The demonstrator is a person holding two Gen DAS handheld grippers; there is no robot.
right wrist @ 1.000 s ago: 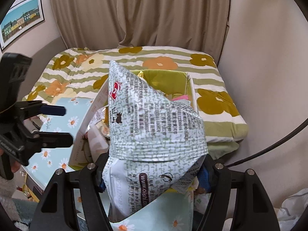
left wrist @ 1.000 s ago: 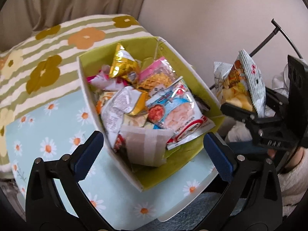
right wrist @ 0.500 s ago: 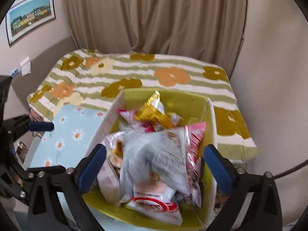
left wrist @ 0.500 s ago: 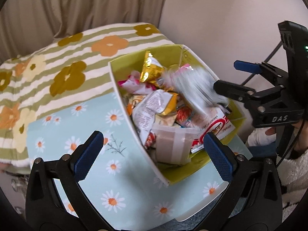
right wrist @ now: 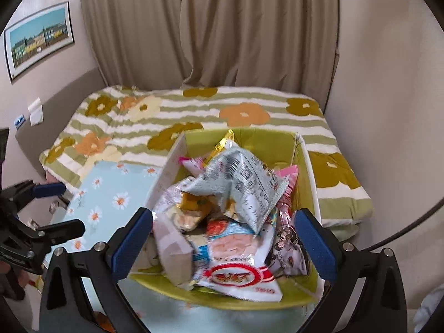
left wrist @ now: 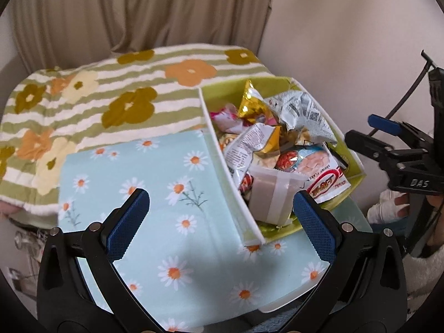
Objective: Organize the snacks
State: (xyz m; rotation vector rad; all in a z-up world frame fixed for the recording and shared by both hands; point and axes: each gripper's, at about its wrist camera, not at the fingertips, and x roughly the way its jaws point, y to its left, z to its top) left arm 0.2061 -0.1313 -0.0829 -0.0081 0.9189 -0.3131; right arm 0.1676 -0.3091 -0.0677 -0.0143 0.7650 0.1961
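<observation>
A lime-green box [left wrist: 355, 163] [right wrist: 305, 172] with white outer walls holds several snack packets. A grey-white printed chip bag [left wrist: 302, 111] [right wrist: 244, 183] lies on top of the pile, beside a gold packet [left wrist: 252, 102]. A shrimp-flakes bag [left wrist: 324, 174] [right wrist: 236, 258] and a translucent tub [left wrist: 273, 197] lie at the near end. My left gripper [left wrist: 222, 222] is open and empty over the daisy-print tabletop [left wrist: 144, 183]. My right gripper [right wrist: 223, 241] is open and empty just short of the box; it also shows in the left wrist view [left wrist: 374, 130].
The box stands on a light-blue daisy-print table next to a bed with a green-striped floral blanket [left wrist: 97, 97] [right wrist: 249, 111]. Beige curtains [right wrist: 222, 27] hang behind. A wall is close on the right. A black cable [left wrist: 416, 83] arcs by the right gripper.
My right gripper let go of the chip bag, which dropped onto the pile in the box. Both grippers have pulled back from the box; the left has shifted left.
</observation>
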